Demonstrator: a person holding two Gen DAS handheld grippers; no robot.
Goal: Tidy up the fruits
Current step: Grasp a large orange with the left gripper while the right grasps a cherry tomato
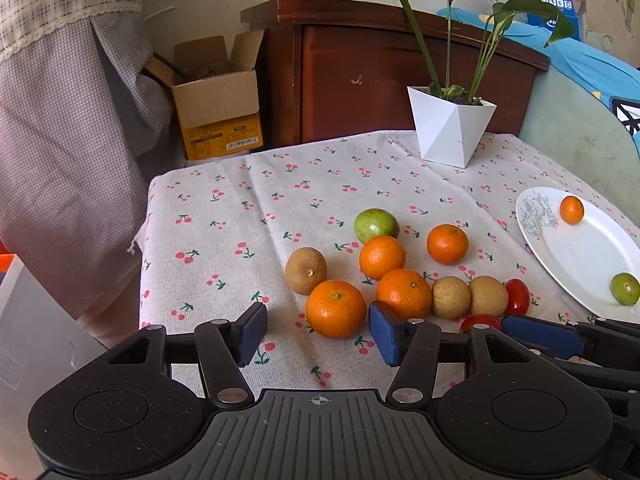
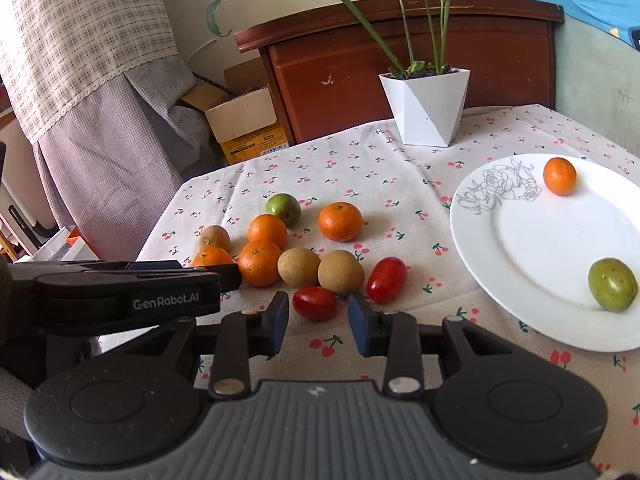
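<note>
Both hands are lining up a pick from the loose fruit on the cloth-covered worktop [image 2: 400, 200]. The left gripper [image 1: 318, 334] has its fingers spread on either side of the nearest orange [image 1: 335, 309], not yet pressing it. The right gripper [image 2: 318, 320] holds its fingers narrowly apart just short of a cherry tomato [image 2: 314, 303]. The white plate [image 2: 540, 248] already carries a small orange and a green fruit, so next comes closing gently, lifting, and carrying across to it.
</note>
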